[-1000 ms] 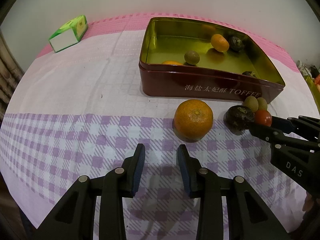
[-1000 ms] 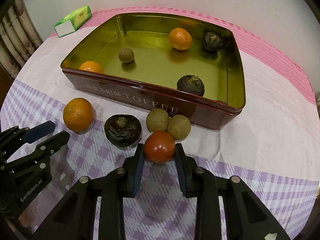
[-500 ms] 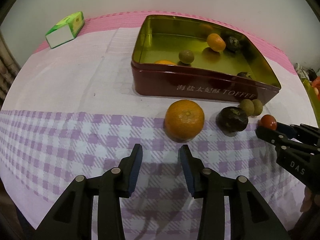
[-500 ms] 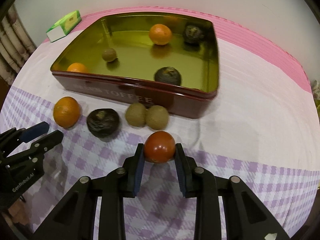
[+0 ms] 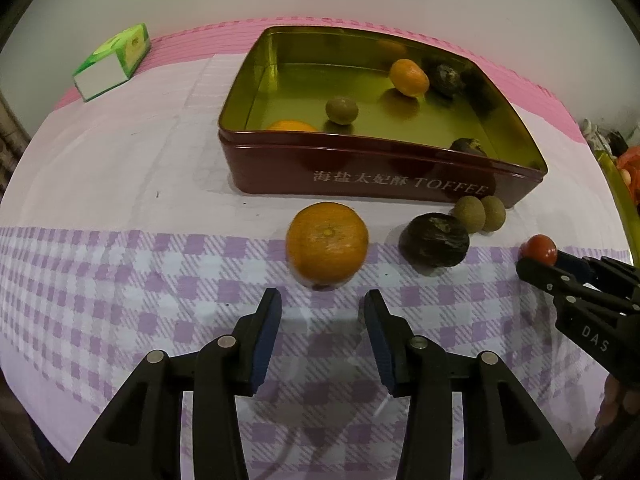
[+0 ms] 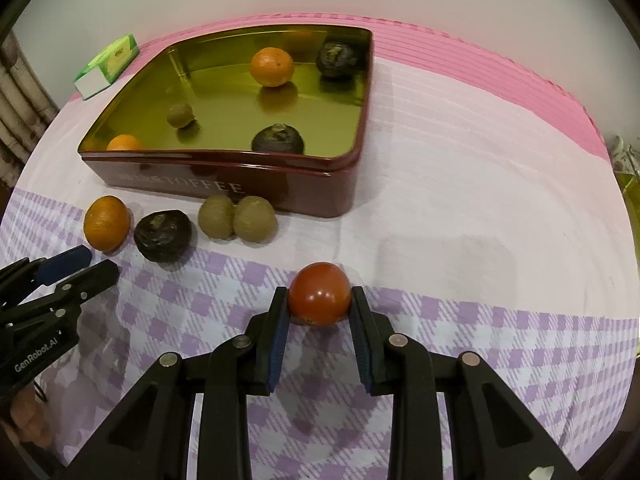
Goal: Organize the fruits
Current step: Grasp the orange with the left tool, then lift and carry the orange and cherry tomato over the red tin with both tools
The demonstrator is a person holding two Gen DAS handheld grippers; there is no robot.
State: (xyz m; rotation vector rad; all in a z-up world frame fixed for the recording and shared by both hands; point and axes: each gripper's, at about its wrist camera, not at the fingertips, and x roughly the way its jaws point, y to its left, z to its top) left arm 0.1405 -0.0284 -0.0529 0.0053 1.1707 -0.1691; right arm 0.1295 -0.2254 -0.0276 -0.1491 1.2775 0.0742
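pinching a red tomato [image 6: 319, 294], right jaws; left jaws spread, just opening, nothing between them.

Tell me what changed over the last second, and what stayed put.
The right gripper stayed shut on the tomato and carried it rightward, away from the two brown fruits. The left gripper has just been opening, nothing between its jaws, near the orange. Fruit in the tin stayed put.

Warm dim indoor light, soft shadows under fruit, gold tin [image 6: 362, 92] walls mirroring contents, strong fisheye curve, dark vignette corners, slight softness.
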